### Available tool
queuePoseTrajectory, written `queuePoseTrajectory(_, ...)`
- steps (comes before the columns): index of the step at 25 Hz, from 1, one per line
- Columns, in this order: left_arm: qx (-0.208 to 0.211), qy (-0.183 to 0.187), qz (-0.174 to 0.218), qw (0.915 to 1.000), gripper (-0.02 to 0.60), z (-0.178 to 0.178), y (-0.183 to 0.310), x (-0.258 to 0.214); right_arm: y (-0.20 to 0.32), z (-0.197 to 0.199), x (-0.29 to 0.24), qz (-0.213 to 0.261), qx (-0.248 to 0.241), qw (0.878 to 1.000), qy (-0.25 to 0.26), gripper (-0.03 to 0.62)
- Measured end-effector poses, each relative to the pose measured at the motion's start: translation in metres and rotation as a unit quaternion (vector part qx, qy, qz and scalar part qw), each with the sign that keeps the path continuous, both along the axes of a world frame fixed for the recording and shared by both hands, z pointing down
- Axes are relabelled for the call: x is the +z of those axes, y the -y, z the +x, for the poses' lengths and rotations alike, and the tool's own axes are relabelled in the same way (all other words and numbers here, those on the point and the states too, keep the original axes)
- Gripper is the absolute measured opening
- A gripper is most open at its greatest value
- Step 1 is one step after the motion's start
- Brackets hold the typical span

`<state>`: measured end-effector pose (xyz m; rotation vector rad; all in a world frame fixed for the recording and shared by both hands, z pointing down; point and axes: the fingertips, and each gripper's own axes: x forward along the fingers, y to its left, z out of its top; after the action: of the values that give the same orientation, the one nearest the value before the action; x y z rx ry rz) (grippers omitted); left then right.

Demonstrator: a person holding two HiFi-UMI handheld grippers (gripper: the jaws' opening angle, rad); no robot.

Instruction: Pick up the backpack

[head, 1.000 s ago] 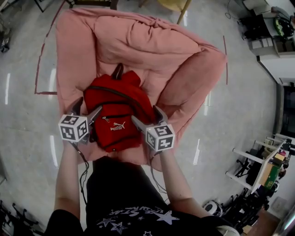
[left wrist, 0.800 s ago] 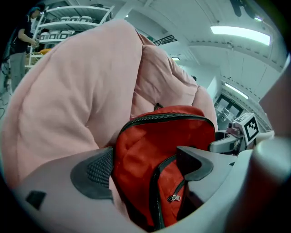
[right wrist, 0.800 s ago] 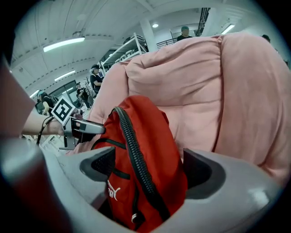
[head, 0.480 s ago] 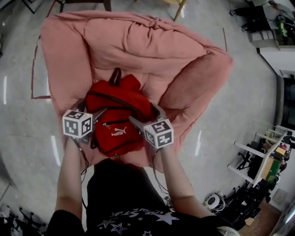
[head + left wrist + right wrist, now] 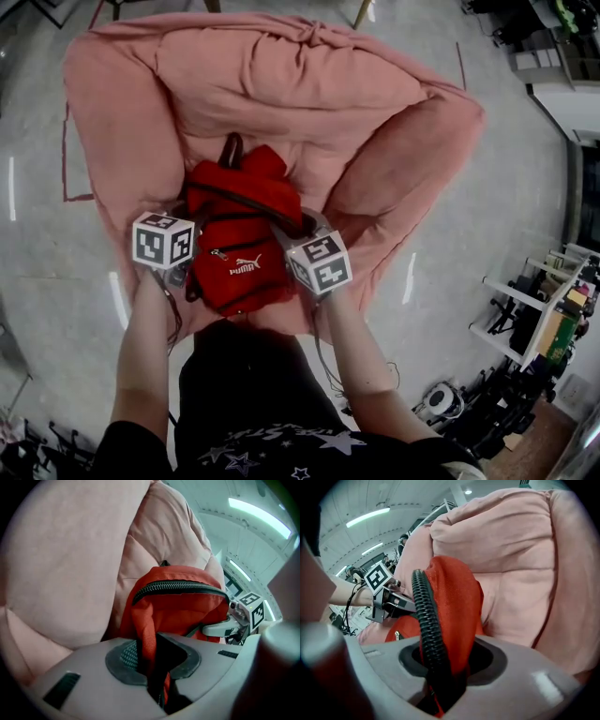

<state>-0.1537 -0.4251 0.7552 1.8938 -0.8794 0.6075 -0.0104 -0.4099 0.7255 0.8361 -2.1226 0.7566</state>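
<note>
A red backpack [image 5: 242,246] with a white logo lies on a big pink beanbag [image 5: 281,84]. My left gripper [image 5: 190,232] is at its left side and my right gripper [image 5: 289,231] at its right side. Both jaws have just been closing. In the left gripper view the left gripper [image 5: 152,660] pinches a fold of the backpack's [image 5: 183,606] red fabric between its pads. In the right gripper view the right gripper [image 5: 443,660] is clamped on the backpack's [image 5: 457,597] red fabric and black zipper edge. Each gripper's fingertips are hidden by the bag in the head view.
The beanbag's raised pink arms [image 5: 403,159] flank the backpack on both sides. Grey floor with a red tape line [image 5: 66,159] surrounds it. White shelving with clutter [image 5: 534,323] stands at the right. The person's dark shirt [image 5: 244,394] fills the bottom.
Both grippers have sunk onto the backpack's sides and shut on its fabric. The bag is now squeezed narrower between them.
</note>
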Motion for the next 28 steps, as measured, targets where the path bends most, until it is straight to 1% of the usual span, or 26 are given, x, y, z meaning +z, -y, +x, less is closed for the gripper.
queuePoseTrajectory(1,-0.001,-0.011,0.002,0.9999,0.062,0.000,-0.001,-0.004,-0.001,-0.002,-0.002,0.002,-0.005,1.000,0.003,0.147)
queuePoseTrajectory(2,-0.003,-0.020,0.008,0.9998,0.039,0.000,-0.002,-0.008,-0.003,-0.004,-0.004,0.005,-0.008,1.000,0.006,0.106)
queuePoseTrajectory(3,-0.007,-0.026,0.016,0.9995,0.029,0.000,-0.002,-0.012,-0.004,-0.006,-0.006,0.007,-0.009,1.000,0.008,0.077)
queuePoseTrajectory(4,-0.013,-0.031,0.026,0.9991,0.026,0.000,-0.003,-0.016,-0.005,-0.006,-0.006,0.009,-0.008,1.000,0.009,0.068)
queuePoseTrajectory(6,-0.027,-0.037,0.043,0.9980,0.020,-0.001,-0.006,-0.021,-0.007,-0.006,-0.007,0.008,-0.002,1.000,0.017,0.064)
queuePoseTrajectory(9,-0.040,-0.036,0.059,0.9968,0.018,-0.002,-0.012,-0.028,-0.009,-0.007,-0.010,0.008,0.003,1.000,0.026,0.060)
queuePoseTrajectory(13,-0.051,-0.038,0.078,0.9949,0.018,-0.003,-0.017,-0.041,-0.013,-0.007,-0.020,0.029,0.000,0.999,0.030,0.054)
queuePoseTrajectory(18,-0.073,-0.061,0.098,0.9906,0.017,-0.004,-0.026,-0.070,-0.018,-0.008,-0.040,0.048,-0.005,0.998,0.051,0.046)
queuePoseTrajectory(20,-0.079,-0.060,0.113,0.9886,0.017,-0.003,-0.035,-0.081,-0.024,-0.007,-0.048,0.055,-0.012,0.996,0.064,0.046)
queuePoseTrajectory(23,-0.086,-0.046,0.140,0.9852,0.017,0.005,-0.057,-0.098,-0.042,0.001,-0.060,0.068,-0.024,0.994,0.082,0.046)
queuePoseTrajectory(28,-0.113,-0.051,0.165,0.9785,0.017,0.013,-0.087,-0.138,-0.062,0.009,-0.091,0.082,-0.018,0.989,0.120,0.046)
